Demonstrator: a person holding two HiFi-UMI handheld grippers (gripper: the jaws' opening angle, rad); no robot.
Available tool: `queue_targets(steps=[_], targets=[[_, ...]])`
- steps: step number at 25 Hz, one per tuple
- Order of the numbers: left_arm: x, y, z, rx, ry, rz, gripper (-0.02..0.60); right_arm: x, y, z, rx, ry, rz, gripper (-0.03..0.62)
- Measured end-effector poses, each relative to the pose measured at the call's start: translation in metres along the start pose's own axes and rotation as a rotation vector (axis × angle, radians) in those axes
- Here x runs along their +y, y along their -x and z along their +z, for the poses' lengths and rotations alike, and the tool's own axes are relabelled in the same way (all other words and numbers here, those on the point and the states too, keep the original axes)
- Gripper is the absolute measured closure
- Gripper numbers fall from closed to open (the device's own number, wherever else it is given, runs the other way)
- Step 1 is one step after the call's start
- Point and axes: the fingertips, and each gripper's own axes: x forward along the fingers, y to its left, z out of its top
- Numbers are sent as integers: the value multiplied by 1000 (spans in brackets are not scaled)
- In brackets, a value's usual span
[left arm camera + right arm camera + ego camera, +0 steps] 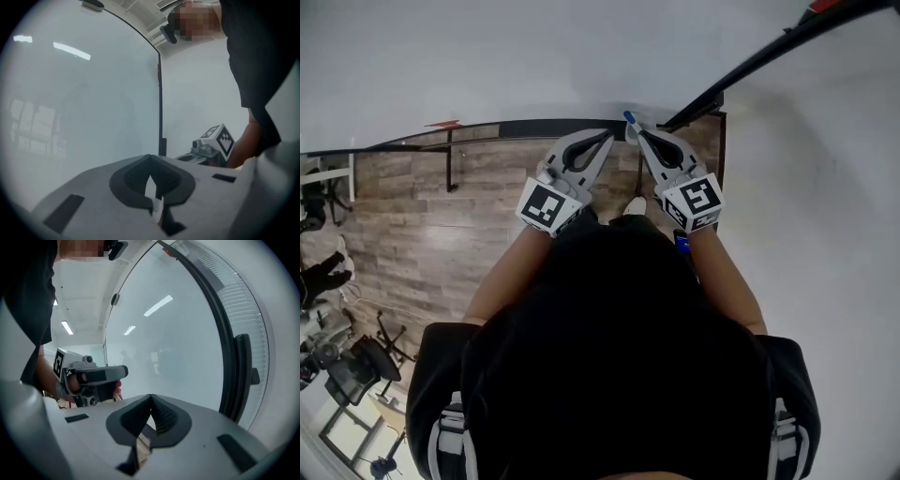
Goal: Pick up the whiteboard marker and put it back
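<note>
Head view: left gripper point(605, 139) and right gripper point(639, 136) point at the whiteboard ledge point(534, 127). A blue tip, likely the marker point(629, 118), sits just beside the right one.

Left gripper view: jaws together, empty.

Right gripper view: jaws together, nothing held. While shut they could knock the marker off the ledge.

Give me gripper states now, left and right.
Left gripper: closed, nothing between the jaws.
Right gripper: closed, nothing seen between the jaws.
</note>
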Motion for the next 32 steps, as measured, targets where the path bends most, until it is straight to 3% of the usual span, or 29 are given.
queue_targets(steps=[12, 15, 17, 22, 32], targets=[[20, -8, 2, -20, 18, -149, 578, -39, -40, -43, 196, 7, -202, 591], [16, -6, 3, -20, 13, -179, 578, -41, -45, -57, 264, 18, -197, 567], [21, -2, 1, -8, 23, -182, 578, -41, -50, -63, 306, 24, -197, 524], [33, 3, 4, -9, 24, -167, 578, -44, -59, -85, 397, 36, -214, 487], [37, 14, 10, -30, 41, -147, 578, -47, -67, -94, 451, 82, -237, 502]])
